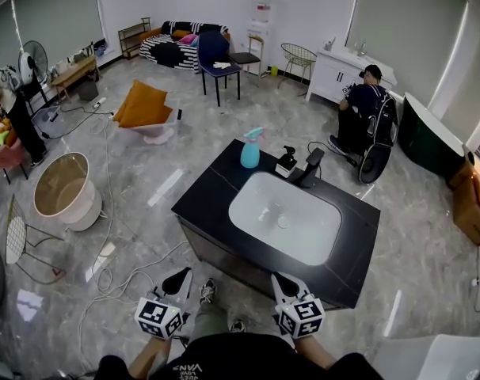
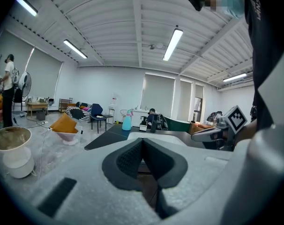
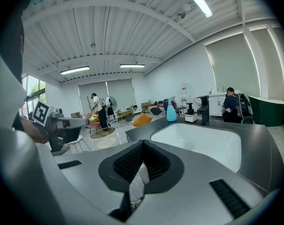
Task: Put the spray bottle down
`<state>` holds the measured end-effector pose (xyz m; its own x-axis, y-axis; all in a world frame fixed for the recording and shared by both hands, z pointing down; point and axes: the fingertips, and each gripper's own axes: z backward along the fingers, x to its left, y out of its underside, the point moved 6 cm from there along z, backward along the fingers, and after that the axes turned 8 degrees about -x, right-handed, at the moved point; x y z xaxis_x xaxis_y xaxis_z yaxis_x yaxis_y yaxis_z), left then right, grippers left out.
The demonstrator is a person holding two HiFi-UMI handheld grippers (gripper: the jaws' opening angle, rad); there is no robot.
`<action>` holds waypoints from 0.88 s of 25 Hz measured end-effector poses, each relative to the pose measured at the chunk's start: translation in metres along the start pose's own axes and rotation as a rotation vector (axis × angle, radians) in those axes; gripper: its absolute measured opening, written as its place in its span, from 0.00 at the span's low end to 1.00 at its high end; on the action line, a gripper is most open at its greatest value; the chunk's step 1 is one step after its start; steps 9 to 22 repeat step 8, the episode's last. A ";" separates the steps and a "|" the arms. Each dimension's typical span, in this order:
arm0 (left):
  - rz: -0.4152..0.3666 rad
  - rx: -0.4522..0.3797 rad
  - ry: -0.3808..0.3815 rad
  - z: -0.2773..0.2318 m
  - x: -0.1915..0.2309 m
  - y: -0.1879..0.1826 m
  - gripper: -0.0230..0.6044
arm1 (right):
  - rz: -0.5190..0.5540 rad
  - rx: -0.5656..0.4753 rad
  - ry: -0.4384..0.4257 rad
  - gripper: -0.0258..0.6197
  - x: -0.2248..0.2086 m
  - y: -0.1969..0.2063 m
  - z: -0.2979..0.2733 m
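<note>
**A:** ok so where's the spray bottle (image 1: 251, 149) in this one? Neither hand has it as far as I can see.

**B:** Yep, nobody's holding it. The left hand-held gripper (image 1: 179, 279) has its jaws pressed right together with nothing between them. The right hand-held gripper (image 1: 281, 279) is the same, pads meeting and empty. Both are held low, close to the person, at the near edge of the dark tabletop (image 1: 216, 188).

**A:** and the bottle?

**B:** Straight ahead of both, well apart from them, past the white sink (image 1: 283, 216). It's standing on the far part of the tabletop, over toward the left corner, with the faucet (image 1: 310, 167) off to its right. Long axis is straight up, nozzle on top, base flat on the surface.

**A:** which hand is closer?

**B:** Honestly about even, I wouldn't call it. From the left one it sits a touch left of where the jaws point, and from the right one a bit to the right.

**A:** so the put-down looks done?

**B:** I'd say so. It's upright and free of both. Anything further would mean reaching forward across the sink.
</note>
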<state>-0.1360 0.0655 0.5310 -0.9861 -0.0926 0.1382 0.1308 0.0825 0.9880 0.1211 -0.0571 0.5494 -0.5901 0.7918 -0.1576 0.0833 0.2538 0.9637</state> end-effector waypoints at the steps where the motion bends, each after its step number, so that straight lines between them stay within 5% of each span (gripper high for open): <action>1: 0.000 0.001 -0.002 0.000 0.000 0.001 0.05 | -0.001 0.000 -0.001 0.04 0.000 0.000 0.000; 22: 0.008 -0.011 -0.016 -0.005 0.002 -0.004 0.05 | 0.003 -0.001 -0.003 0.04 -0.001 -0.005 -0.001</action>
